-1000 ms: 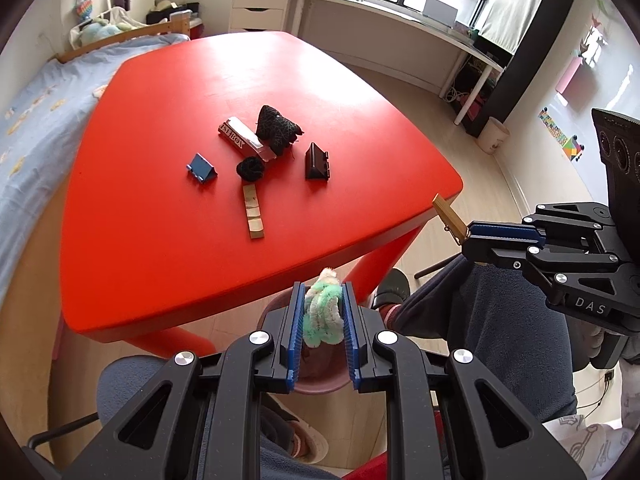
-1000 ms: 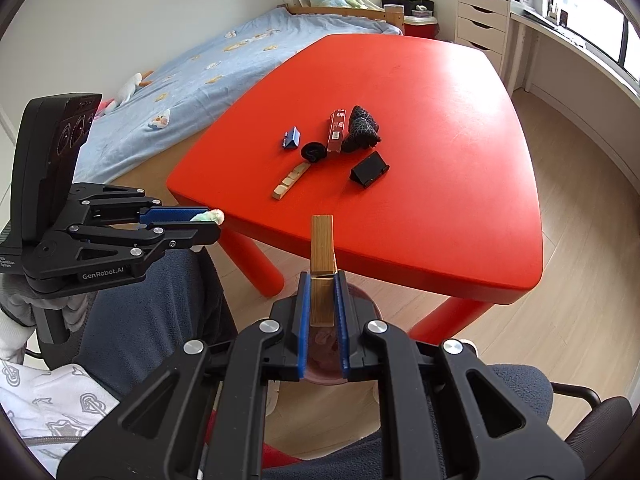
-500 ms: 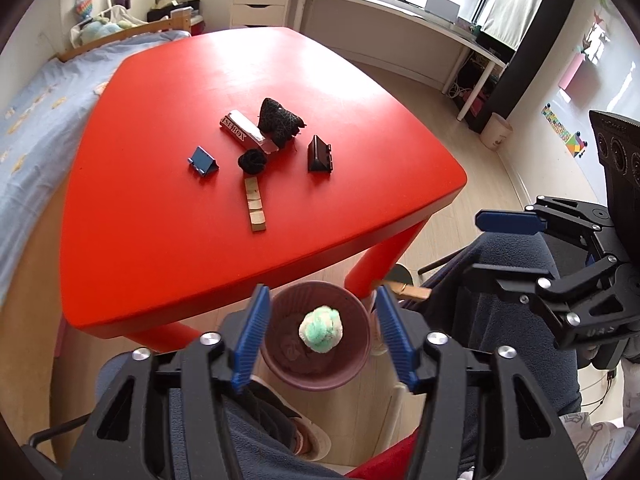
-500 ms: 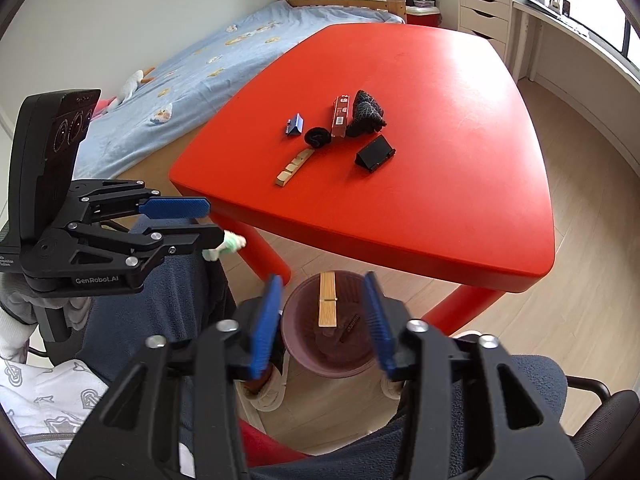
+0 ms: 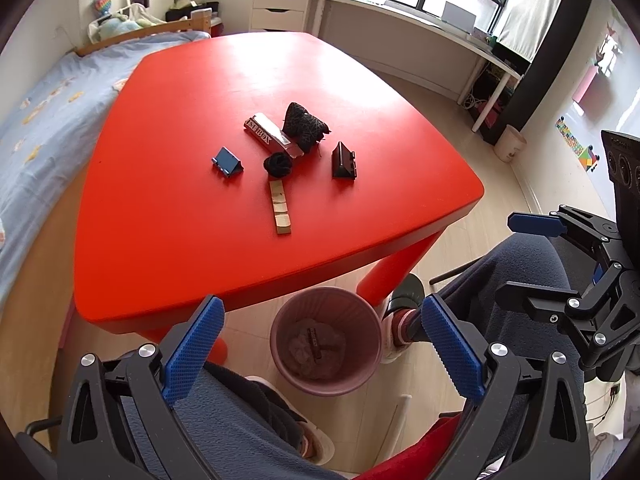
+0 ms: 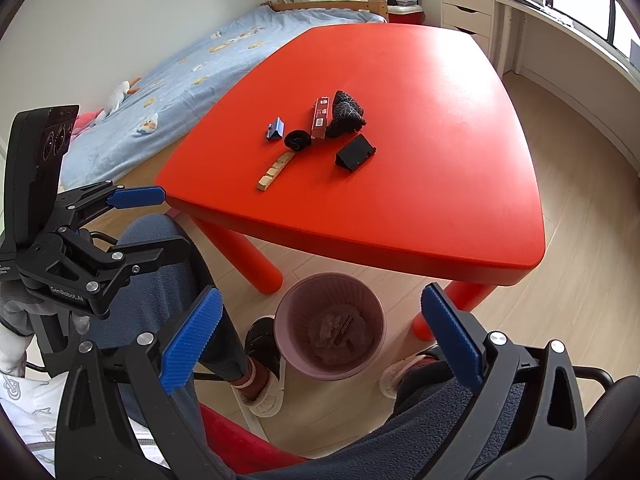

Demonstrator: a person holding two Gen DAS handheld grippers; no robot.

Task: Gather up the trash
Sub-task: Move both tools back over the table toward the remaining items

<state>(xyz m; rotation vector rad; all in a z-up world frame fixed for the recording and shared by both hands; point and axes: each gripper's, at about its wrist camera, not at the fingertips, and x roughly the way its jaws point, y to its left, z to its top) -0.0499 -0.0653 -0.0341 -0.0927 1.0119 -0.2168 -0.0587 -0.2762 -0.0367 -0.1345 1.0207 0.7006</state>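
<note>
A pink waste bin [image 5: 276,344] stands on the floor under the near edge of the red table [image 5: 160,240]. Crumpled waste and a small stick [image 5: 316,344] lie inside it. My left gripper [image 5: 320,306] hangs over the bin, jaws opening wide, nothing between them. My right gripper [image 6: 321,294] hangs over the same bin [image 6: 288,344], jaws also opening and empty. On the table lie a wooden strip [image 5: 280,208], a black ball [image 5: 277,164], a blue wedge [image 5: 227,162], a long box [image 5: 272,136], a black cloth lump [image 5: 304,122] and a black wedge [image 5: 343,160].
A person's legs in dark trousers [image 5: 520,280] and shoes [image 6: 264,384] flank the bin. Red table legs [image 6: 248,256] stand just behind it. A bed [image 6: 180,80] runs along the left, with a white desk and drawers [image 5: 280,4] at the back.
Both grippers opened. The green wad fell from the left one and the wooden piece from the right one, both into the bin.
</note>
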